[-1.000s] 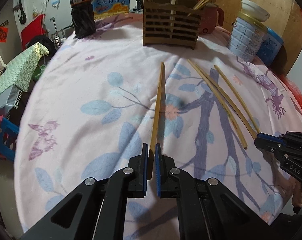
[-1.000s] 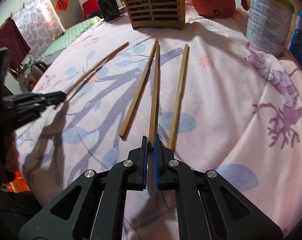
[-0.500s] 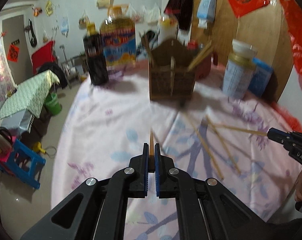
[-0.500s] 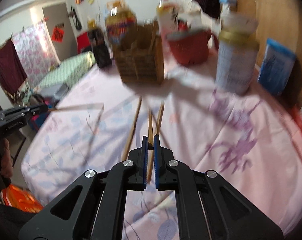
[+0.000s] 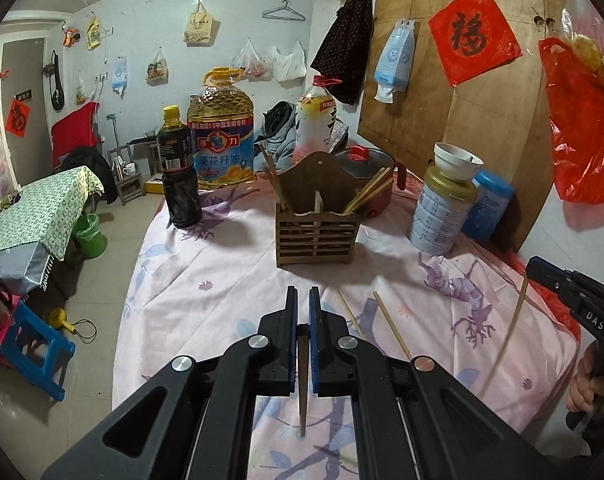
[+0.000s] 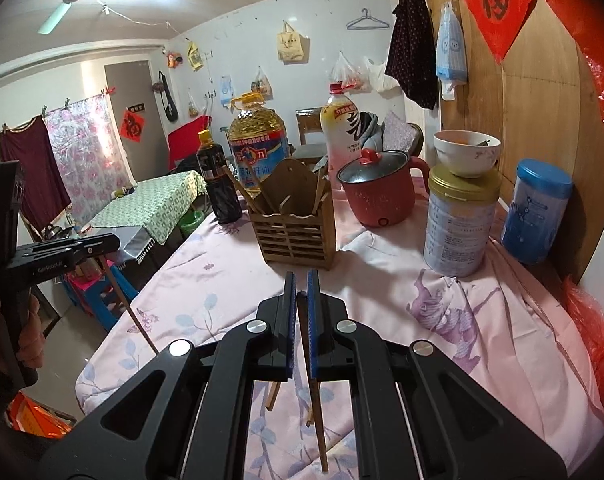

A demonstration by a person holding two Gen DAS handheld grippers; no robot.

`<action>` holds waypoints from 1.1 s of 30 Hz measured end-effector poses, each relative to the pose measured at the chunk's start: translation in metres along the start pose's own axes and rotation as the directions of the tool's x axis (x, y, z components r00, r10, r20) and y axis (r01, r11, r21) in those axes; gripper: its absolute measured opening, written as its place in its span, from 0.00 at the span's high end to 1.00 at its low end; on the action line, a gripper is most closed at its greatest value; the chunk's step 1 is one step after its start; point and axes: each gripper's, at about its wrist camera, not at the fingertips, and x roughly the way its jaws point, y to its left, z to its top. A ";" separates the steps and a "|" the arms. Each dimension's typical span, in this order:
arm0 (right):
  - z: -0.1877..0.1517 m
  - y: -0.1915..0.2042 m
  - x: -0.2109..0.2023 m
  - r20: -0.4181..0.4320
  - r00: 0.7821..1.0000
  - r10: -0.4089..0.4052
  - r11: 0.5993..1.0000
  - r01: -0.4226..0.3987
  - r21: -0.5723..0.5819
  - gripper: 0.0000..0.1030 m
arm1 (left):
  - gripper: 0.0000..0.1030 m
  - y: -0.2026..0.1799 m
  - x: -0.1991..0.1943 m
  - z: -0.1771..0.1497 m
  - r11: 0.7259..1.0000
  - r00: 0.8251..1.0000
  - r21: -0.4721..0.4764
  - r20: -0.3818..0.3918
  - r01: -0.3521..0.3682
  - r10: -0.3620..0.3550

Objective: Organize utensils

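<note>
A slatted wooden utensil holder (image 5: 316,232) (image 6: 294,236) stands mid-table with several chopsticks in it. My left gripper (image 5: 302,300) is shut on one chopstick (image 5: 302,380), which hangs down below the jaws above the flowered cloth. My right gripper (image 6: 300,284) is shut on another chopstick (image 6: 314,392), also hanging steeply. Each gripper shows in the other's view: the right one (image 5: 542,274) at the right edge with its chopstick (image 5: 510,336), the left one (image 6: 106,246) at the left with its chopstick (image 6: 130,308). Two more chopsticks (image 5: 392,328) lie on the cloth in front of the holder.
Behind the holder stand a dark sauce bottle (image 5: 178,184), an oil jug (image 5: 222,140) and a red pot (image 6: 378,196). A tin (image 6: 458,224) with a bowl on top and a blue canister (image 6: 536,212) stand at the right. The table's left edge drops to a blue stool (image 5: 30,352).
Both grippers have risen from the cloth, each lifting its chopstick clear. The chopsticks now hang down from the jaws and both views have tilted up toward the room.
</note>
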 end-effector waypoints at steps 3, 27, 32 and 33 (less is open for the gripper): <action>0.001 -0.003 -0.003 -0.002 1.000 -0.001 1.000 0.001 -0.002 0.94 | 0.94 0.002 0.000 0.000 1.000 1.000 -0.011 -0.010 0.010 -0.010; -0.032 -0.032 0.041 -0.194 0.981 0.023 0.987 0.008 0.161 0.74 | 0.94 -0.009 0.040 0.090 0.984 0.991 0.124 0.009 0.128 -0.130; -0.105 -0.038 0.040 -0.354 0.935 0.014 0.986 0.046 0.161 0.74 | 0.94 -0.011 0.052 0.087 0.978 0.986 0.123 -0.018 0.169 -0.168; -0.115 -0.039 0.040 -0.375 0.927 0.015 0.985 0.051 0.164 0.74 | 0.94 -0.012 0.053 0.087 0.977 0.985 0.122 -0.021 0.174 -0.172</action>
